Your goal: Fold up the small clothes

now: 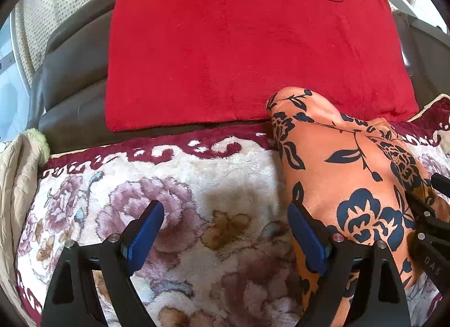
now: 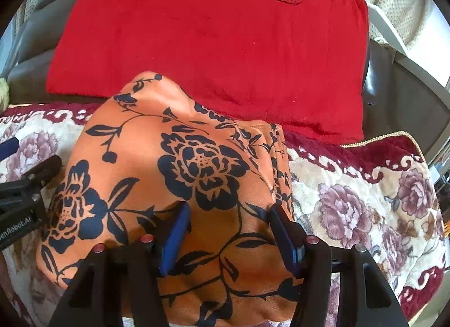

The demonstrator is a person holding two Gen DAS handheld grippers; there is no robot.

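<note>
Blanket [image 1: 225, 200], floral plush, underlies both grippers, a red cushion [image 1: 253, 51] beyond the fingertips. Orange floral garment [image 2: 182, 164] lies bunched directly under the right gripper [image 2: 227, 231], long axis running forward from its fingers. Right jaws spread, nothing clamped. Left gripper [image 1: 225, 231] also gapes, garment touching its right finger; right hand nearer.

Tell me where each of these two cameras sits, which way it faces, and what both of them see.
Left wrist: on the left gripper, facing its open fingers, floral blanket below; right gripper at the right edge.
Right wrist: on the right gripper, open over the orange flowered garment; left gripper at the left edge.
Shared: garment, blanket, red cushion.
</note>
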